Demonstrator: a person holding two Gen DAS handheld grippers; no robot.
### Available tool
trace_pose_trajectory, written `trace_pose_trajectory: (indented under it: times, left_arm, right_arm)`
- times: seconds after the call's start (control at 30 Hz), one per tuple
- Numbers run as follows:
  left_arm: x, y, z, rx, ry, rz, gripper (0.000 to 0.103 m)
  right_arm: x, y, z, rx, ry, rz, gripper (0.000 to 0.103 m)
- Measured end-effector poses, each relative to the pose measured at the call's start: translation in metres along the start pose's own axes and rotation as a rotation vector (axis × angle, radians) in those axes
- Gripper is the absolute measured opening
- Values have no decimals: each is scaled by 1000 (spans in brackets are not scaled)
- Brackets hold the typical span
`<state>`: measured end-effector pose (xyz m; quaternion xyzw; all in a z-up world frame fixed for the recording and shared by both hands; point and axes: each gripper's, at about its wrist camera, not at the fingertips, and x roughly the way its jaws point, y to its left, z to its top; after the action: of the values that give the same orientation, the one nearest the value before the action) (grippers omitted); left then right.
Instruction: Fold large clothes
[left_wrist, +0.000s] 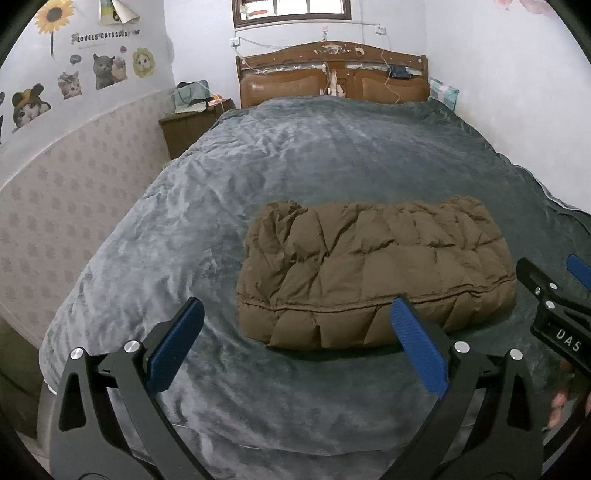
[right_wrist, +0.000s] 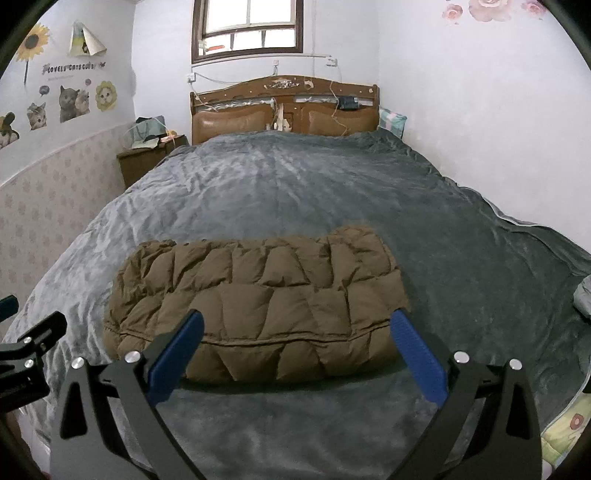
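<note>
A brown quilted down jacket lies folded into a compact rectangle on the grey blanket of the bed. It also shows in the right wrist view. My left gripper is open and empty, just in front of the jacket's near left part. My right gripper is open and empty, straddling the jacket's near edge without holding it. The right gripper also shows at the right edge of the left wrist view. The left gripper shows at the left edge of the right wrist view.
A wooden headboard stands at the far end under a window. A nightstand with bags sits at the far left. Walls close in on both sides. A pillow lies at the far right corner. A floral sheet edge shows at the near right.
</note>
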<state>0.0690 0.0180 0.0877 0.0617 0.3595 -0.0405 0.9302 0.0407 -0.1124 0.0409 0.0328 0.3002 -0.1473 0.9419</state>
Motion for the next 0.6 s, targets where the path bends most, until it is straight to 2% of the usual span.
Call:
trace_pose_trajectory:
  times: [0.6]
  left_arm:
    - [4,1,-1,1,11,4,100]
  right_arm:
    - [2,1,-1,4,6,-3,101]
